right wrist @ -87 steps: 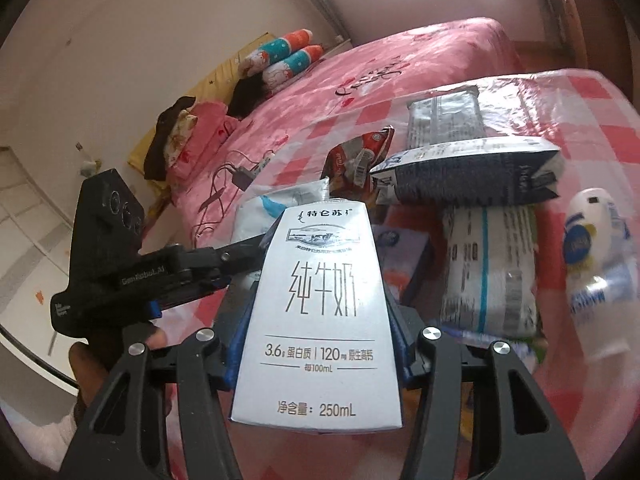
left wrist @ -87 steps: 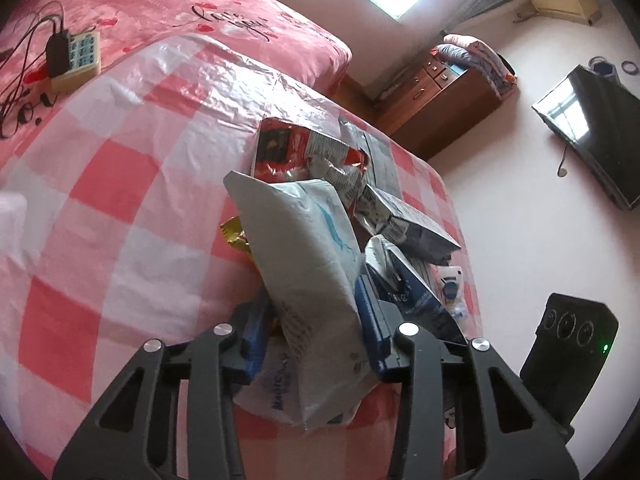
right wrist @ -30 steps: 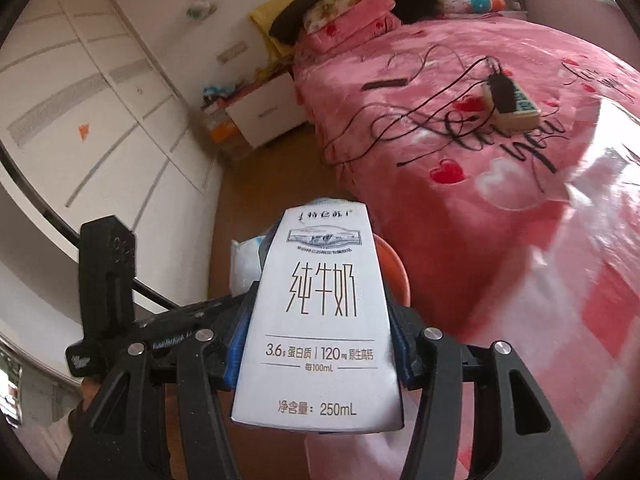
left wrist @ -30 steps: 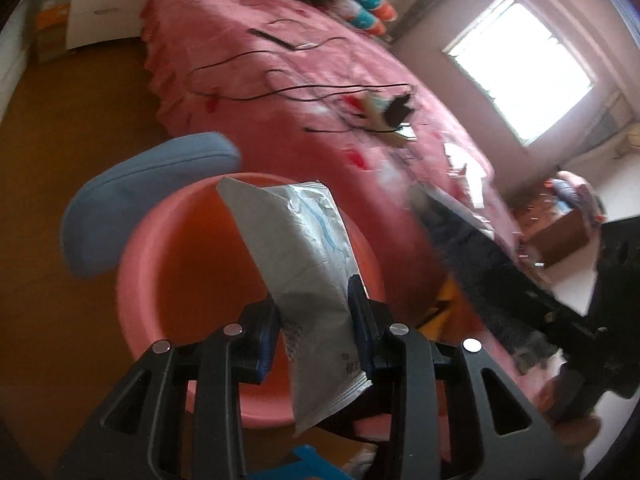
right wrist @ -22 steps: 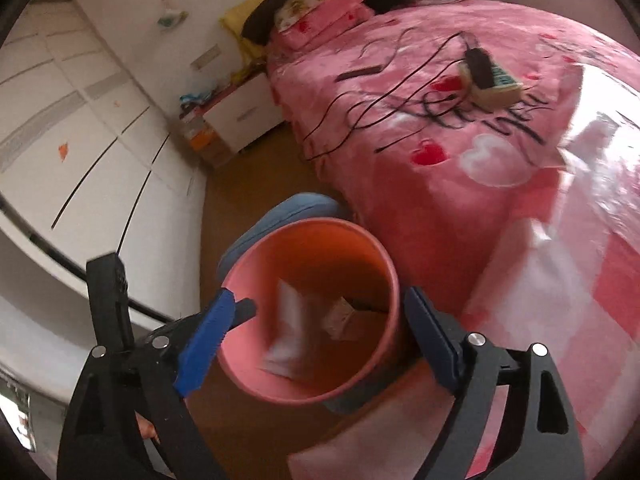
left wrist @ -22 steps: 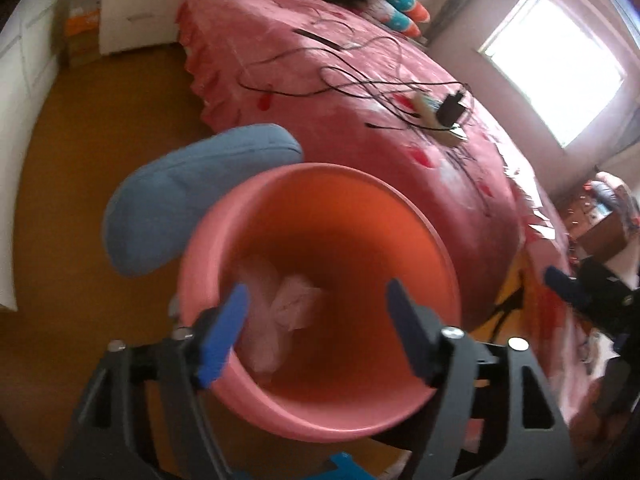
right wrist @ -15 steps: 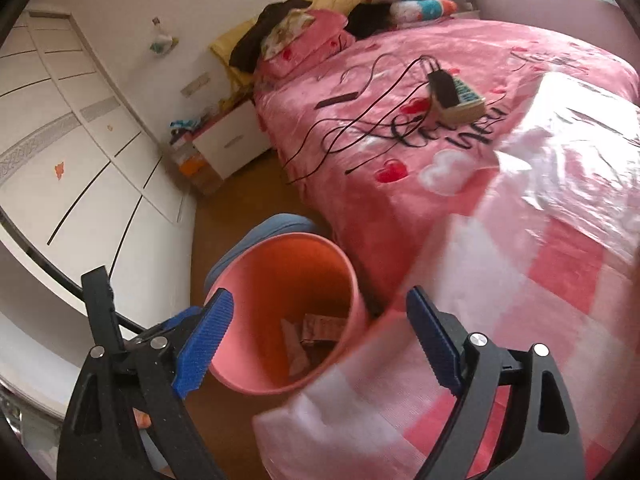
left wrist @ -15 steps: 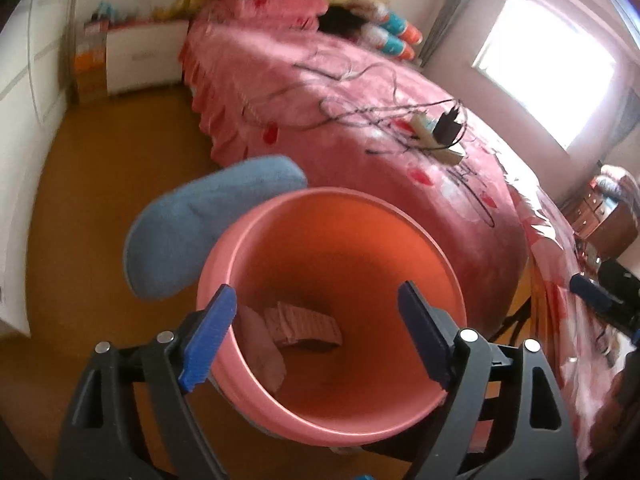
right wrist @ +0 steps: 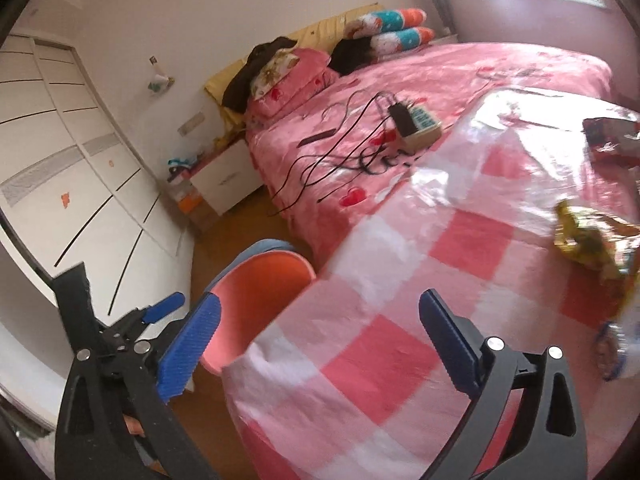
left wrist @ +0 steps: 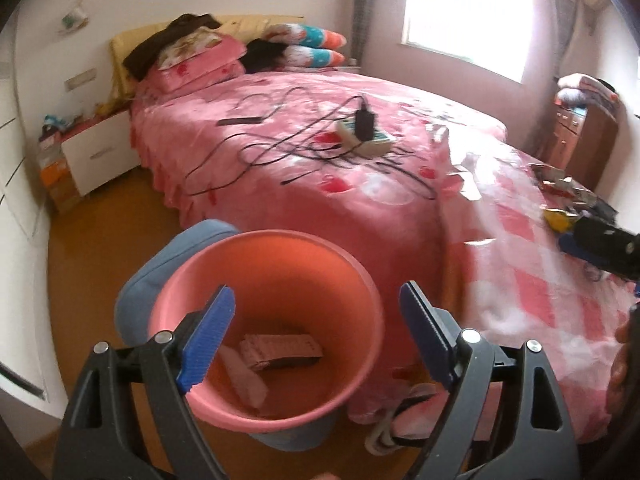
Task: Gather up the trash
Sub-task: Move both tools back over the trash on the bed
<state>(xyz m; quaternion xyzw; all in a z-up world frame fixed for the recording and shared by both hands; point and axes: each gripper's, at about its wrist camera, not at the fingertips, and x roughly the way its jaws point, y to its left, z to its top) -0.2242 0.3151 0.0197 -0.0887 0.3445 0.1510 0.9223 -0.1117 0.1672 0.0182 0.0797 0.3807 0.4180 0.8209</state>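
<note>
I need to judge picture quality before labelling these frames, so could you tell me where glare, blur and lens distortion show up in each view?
Left wrist view: the window is blown out white, the checked plastic sheet is smeared by motion, and the pink bin is fairly sharp. Right wrist view: glare on the sheet, blurred wrappers at the right edge, wardrobe lines bowed by the fisheye.

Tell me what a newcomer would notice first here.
Probably the round pink plastic bin on the wooden floor beside the bed, right under the open left tool, with a flattened carton at its bottom. Next, the red-and-white checked plastic sheet over the bed's corner, with crumpled snack wrappers on it.
</note>
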